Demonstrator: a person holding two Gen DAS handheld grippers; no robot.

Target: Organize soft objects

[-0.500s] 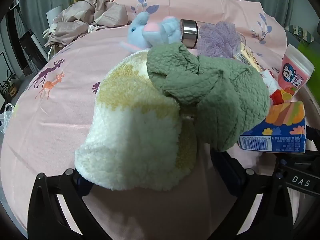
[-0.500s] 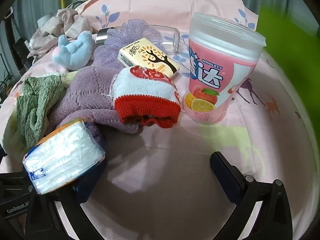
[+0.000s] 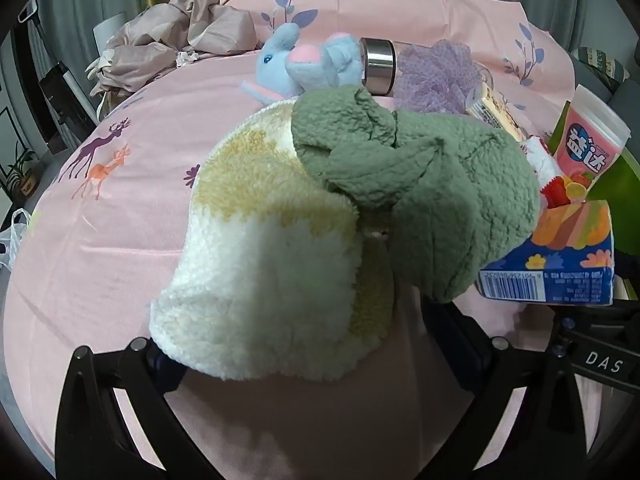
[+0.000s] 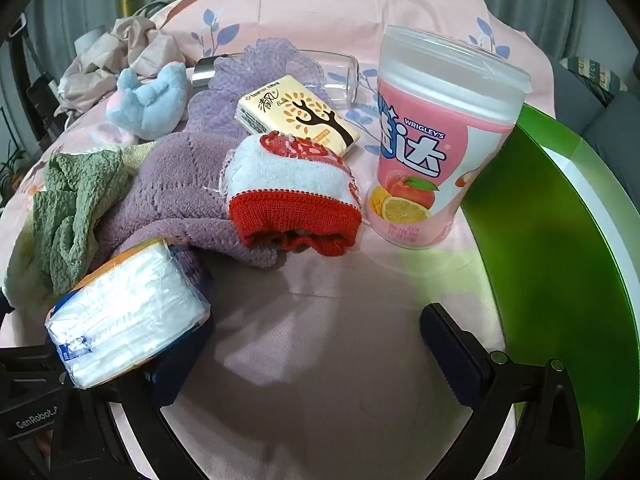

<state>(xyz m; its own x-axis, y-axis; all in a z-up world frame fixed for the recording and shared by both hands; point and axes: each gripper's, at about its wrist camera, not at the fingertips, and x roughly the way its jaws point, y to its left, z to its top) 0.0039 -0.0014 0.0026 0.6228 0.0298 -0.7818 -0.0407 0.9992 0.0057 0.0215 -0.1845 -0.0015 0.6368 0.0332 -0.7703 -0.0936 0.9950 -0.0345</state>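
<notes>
Two grippers: both mine, fingers spread on each.
Left gripper (image 3: 304, 356): jaws wide apart; the fluffy white-and-yellow sock (image 3: 272, 264) lies across my left finger, the green fleece cloth (image 3: 432, 200) bunched on it.
Right gripper (image 4: 316, 344): parted, nothing clamped; the plastic-wrapped tissue pack (image 4: 124, 316) rests on my left finger.
Red-and-white knitted sock (image 4: 296, 196): on the purple towel (image 4: 180, 188), beside the pink gum tub (image 4: 436, 140).

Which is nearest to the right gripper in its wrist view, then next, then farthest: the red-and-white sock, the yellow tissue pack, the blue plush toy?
From the right gripper:
1. Red-and-white sock, centre, nearest.
2. Yellow tissue pack, just behind it.
3. Blue plush toy, far left, farthest.
</notes>
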